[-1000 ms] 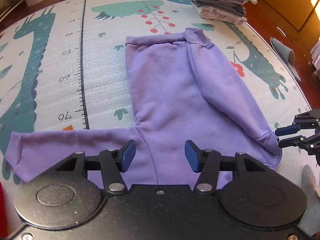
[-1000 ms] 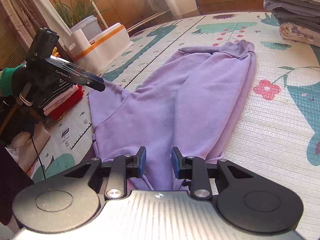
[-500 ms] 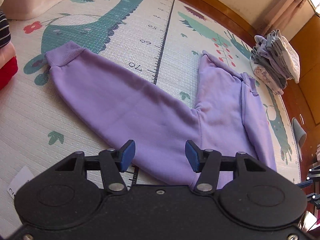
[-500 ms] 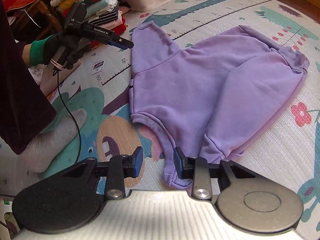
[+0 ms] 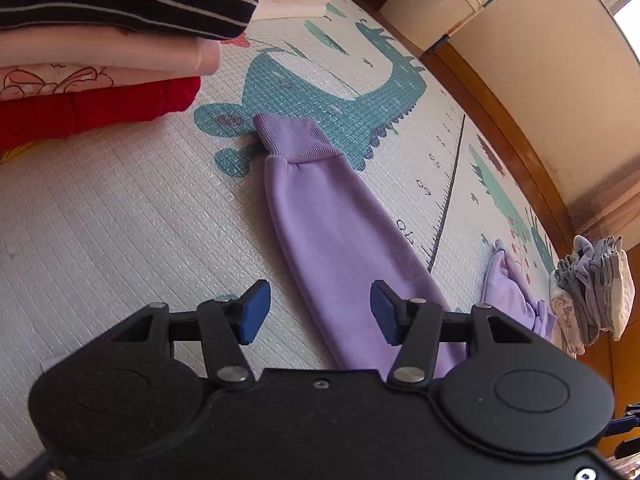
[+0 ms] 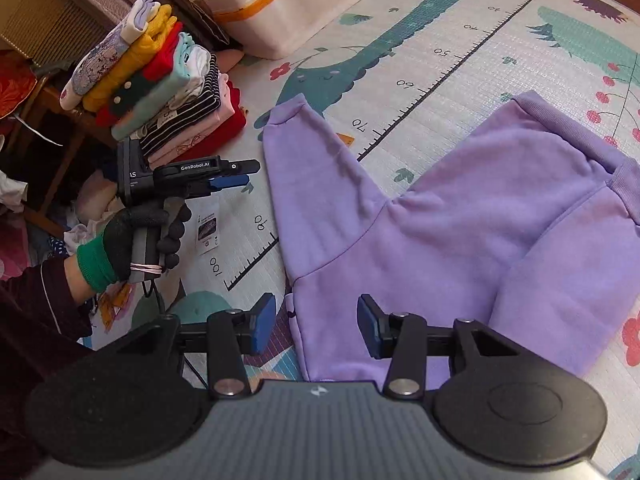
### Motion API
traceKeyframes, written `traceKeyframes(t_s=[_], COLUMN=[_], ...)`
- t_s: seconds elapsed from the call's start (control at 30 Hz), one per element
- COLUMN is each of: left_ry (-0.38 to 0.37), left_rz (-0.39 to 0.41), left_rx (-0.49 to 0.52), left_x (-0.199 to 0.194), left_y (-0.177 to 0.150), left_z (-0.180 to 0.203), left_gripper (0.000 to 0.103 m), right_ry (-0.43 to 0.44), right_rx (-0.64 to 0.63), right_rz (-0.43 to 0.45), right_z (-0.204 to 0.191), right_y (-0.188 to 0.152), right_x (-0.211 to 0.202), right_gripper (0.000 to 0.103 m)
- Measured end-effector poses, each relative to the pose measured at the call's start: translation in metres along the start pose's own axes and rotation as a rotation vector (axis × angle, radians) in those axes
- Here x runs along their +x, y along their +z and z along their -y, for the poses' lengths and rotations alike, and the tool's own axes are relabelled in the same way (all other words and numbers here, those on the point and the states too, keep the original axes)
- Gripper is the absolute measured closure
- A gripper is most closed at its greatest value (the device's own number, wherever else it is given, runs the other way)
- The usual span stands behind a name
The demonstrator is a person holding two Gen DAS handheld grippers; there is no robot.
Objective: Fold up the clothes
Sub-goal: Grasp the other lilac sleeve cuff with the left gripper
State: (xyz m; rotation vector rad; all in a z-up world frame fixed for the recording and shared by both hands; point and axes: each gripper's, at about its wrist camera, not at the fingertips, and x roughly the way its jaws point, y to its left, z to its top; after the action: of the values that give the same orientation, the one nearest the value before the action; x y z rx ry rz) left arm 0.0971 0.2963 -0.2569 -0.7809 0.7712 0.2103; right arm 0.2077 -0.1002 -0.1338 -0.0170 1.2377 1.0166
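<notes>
A purple sweatshirt (image 6: 472, 232) lies flat on the play mat, one sleeve folded over its body, the other sleeve (image 5: 340, 236) stretched out to the side and ending in a ribbed cuff (image 5: 294, 138). My left gripper (image 5: 318, 314) hovers open over the stretched sleeve, pointing along it toward the cuff, nothing between its pads. In the right wrist view the left gripper (image 6: 236, 174) is held by a gloved hand (image 6: 136, 236) just left of that sleeve. My right gripper (image 6: 316, 326) is open above the sweatshirt's near hem.
A stack of folded clothes (image 6: 160, 92) stands left of the cuff, with a white and orange box (image 6: 288, 12) behind it. Another folded pile (image 5: 592, 288) sits at the mat's far right edge. A paper tag (image 6: 208, 232) lies on the mat.
Both grippers swung left. The left one moved from the sweatshirt's body out along the stretched sleeve toward the cuff. The right gripper's jaws have opened wider.
</notes>
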Motion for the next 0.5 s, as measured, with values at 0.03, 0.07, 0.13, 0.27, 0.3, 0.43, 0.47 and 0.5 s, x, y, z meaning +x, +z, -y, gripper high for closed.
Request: traceKeyframes(t_s=[0.03,0.07,0.13,0.27,0.3,0.43,0.47,0.5], left_ry=[0.001,0.003,-0.019,-0.064,-0.061,-0.081,-0.077,-0.077], left_rz=[0.013,0.026,0.034,0.052,0.06,0.101,0.109,0.117], left_rx=[-0.018,-0.037,-0.054,-0.076,-0.078,-0.121,-0.127,-0.137], left_x=[0.002,0.004,0.01,0.019,0.022,0.029,0.031,0.032], left_y=[0.004,0.009,0.018,0.031,0.034,0.038,0.038,0.038], left_z=[-0.006,-0.012,-0.024,-0.037,-0.039,-0.044,-0.043,-0.043], left_gripper=[0.049,0.049,0.05,0.05,0.052,0.059,0.061,0.062], right_ry=[0.005,0.014,0.029,0.034,0.033,0.033,0.035,0.037], right_rx=[0.003,0.008,0.02,0.013,0.021,0.115,0.137,0.155], right_rz=[0.007,0.015,0.009,-0.034,-0.039,-0.041,-0.039,-0.036], right_z=[-0.001,-0.002,-0.004,-0.004,-0.002,0.015,0.018,0.021], right_y=[0.001,0.001,-0.001,-0.01,-0.012,-0.017,-0.017,-0.017], right_x=[0.005,0.011,0.021,0.034,0.035,0.041,0.042,0.043], right_gripper=[0.057,0.057,0.057,0.057,0.057,0.057,0.057,0.057])
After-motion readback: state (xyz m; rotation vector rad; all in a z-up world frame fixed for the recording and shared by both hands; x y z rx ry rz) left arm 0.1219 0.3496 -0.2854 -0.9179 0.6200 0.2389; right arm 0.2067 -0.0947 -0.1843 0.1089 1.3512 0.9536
